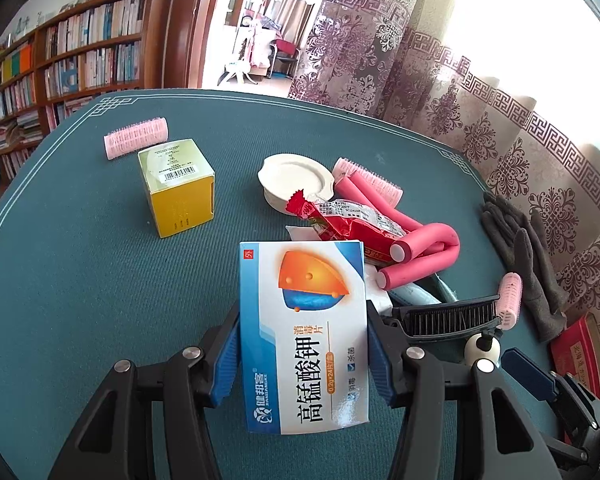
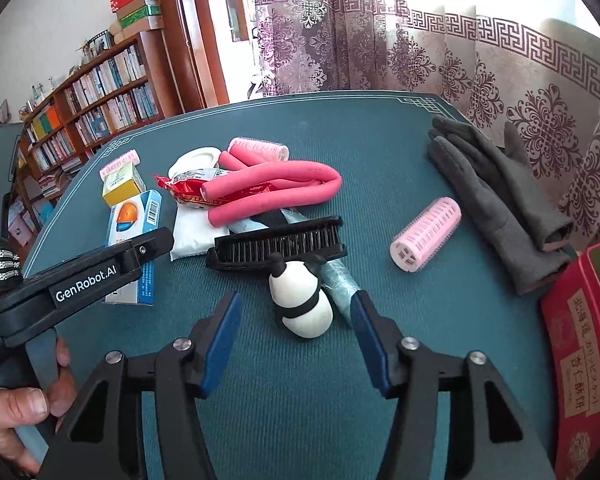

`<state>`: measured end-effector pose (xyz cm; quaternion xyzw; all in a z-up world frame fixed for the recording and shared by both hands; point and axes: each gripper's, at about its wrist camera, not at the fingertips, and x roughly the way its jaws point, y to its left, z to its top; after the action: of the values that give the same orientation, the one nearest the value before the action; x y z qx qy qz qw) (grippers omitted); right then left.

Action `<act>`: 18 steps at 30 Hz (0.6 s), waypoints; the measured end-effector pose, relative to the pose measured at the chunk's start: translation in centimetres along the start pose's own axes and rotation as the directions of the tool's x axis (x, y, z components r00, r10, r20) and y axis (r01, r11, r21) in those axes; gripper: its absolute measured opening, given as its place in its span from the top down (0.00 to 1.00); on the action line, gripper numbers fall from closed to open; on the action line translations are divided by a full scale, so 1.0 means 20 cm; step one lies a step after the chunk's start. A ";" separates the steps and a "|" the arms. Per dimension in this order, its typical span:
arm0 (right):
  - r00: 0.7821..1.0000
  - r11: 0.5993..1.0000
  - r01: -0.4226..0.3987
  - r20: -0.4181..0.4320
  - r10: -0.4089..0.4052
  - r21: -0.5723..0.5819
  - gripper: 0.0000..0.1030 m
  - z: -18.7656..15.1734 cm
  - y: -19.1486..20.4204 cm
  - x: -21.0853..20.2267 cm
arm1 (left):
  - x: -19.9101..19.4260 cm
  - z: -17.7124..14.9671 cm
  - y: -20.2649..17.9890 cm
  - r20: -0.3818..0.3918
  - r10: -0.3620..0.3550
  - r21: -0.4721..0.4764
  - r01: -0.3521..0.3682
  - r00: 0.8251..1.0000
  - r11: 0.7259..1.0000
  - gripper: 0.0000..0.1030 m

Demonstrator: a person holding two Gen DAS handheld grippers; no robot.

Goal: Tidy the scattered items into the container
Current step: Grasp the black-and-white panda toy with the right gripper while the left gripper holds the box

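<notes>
Left gripper (image 1: pixel 303 344) clamps a blue-and-white medicine box (image 1: pixel 303 332); right gripper (image 2: pixel 296 344) hangs unclenched, the panda figurine (image 2: pixel 302 300) lying untouched between its fingertips.
Scattered items lie on a teal table mat (image 2: pixel 260 380); the red box container (image 2: pixel 580 344) sits at its right edge, before patterned curtains (image 2: pixel 420 48) and a bookshelf (image 1: pixel 72 60).

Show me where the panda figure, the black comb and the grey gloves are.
panda figure (image 2: pixel 302 300): right wrist view, on its white belly.
black comb (image 2: pixel 278 242): right wrist view, on its row of teeth.
grey gloves (image 2: pixel 496 196): right wrist view, on the palm area.
</notes>
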<state>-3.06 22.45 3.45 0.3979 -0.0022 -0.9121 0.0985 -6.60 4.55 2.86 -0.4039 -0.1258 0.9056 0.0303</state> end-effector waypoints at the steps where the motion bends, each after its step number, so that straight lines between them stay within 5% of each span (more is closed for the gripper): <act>1: 1.000 1.000 0.014 -0.001 -0.015 -0.021 0.46 0.01 0.02 0.03 | 0.00 0.00 0.00 -0.002 0.000 0.000 0.000 1.000 1.000 0.45; 4: 0.998 0.995 0.067 0.003 -0.067 -0.074 0.48 0.02 0.05 0.11 | 0.01 -0.01 0.00 -0.007 0.000 0.004 0.000 1.000 1.000 0.45; 9: 0.991 0.978 0.133 0.039 -0.129 -0.158 0.68 0.02 0.10 0.15 | 0.02 -0.01 0.00 -0.016 -0.001 0.004 0.001 1.000 1.000 0.45; 18: 0.999 0.999 0.044 0.001 -0.044 -0.022 0.68 -0.05 -0.02 -0.04 | -0.01 0.00 -0.02 -0.001 -0.010 0.007 0.010 1.000 1.000 0.45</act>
<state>-1.81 23.16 3.28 0.3964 0.0167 -0.9142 0.0826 -6.45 4.86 3.03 -0.4035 -0.1247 0.9057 0.0360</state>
